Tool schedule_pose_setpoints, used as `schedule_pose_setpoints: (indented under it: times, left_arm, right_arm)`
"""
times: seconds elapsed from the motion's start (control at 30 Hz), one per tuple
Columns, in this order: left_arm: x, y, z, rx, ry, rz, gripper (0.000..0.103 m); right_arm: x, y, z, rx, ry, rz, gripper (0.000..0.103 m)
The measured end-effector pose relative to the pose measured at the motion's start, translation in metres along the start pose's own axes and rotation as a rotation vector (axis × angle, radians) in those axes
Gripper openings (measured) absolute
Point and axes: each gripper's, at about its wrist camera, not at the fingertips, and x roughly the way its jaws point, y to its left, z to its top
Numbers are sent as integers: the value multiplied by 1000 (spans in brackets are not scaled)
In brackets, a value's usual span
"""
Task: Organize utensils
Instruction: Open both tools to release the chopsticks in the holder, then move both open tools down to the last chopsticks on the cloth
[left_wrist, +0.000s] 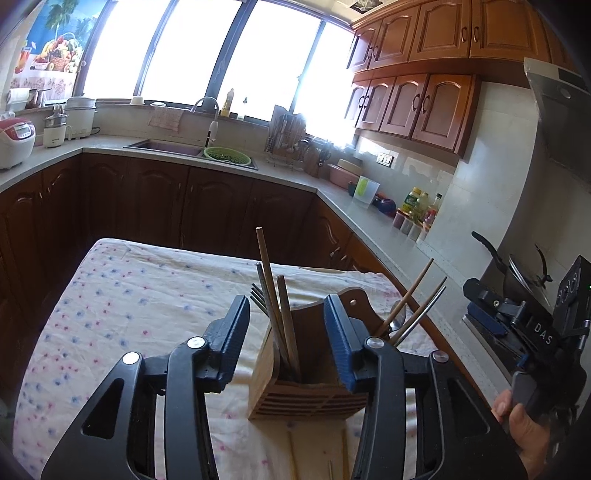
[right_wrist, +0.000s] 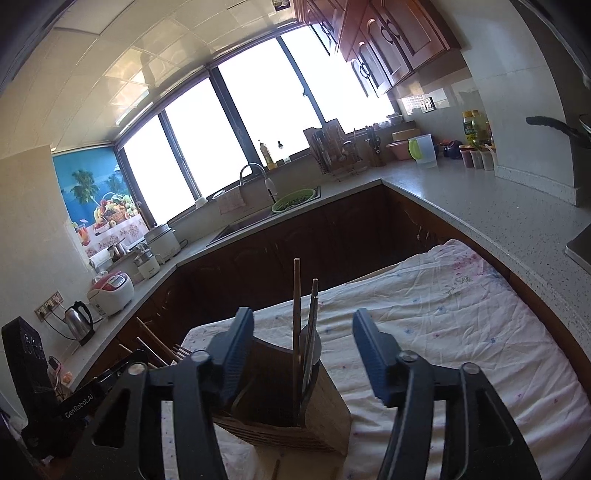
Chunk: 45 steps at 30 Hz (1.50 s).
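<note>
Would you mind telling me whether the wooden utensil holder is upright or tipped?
Upright: the wooden utensil holder stands on the cloth, chopsticks sticking up.

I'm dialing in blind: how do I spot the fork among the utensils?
Find the table with the flowered cloth, then the wooden utensil holder standing on it near its front edge. On the holder's left side, beside the upright chopsticks, the fork pokes out. It alone ends in metal prongs; the others are plain sticks.
</note>
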Motion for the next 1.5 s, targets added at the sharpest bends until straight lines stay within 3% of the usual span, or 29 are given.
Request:
schedule_pose_setpoints:
  times: [0.17, 0.27, 0.5, 0.9, 1.5]
  left_arm:
    - [-17, 1, -9, -5, -13, 23, 68]
    - [-28, 5, -18, -16, -17, 42, 76]
    - [-45, 16, -47, -46, 30, 76, 77]
    - [-55, 21, -96, -66, 129, 90, 77]
    - [-25, 8, -133, 0, 284, 108, 77]
  right_arm:
    - [-21, -2, 0, 32, -40, 21, 87]
    - [-35, -3, -4, 42, -55, 28, 92]
    - [-61, -8, -27, 43, -47, 8, 96]
    - [-81, -23, -79, 64, 65, -34, 96]
    - [-69, -38, -133, 89, 209, -81, 96]
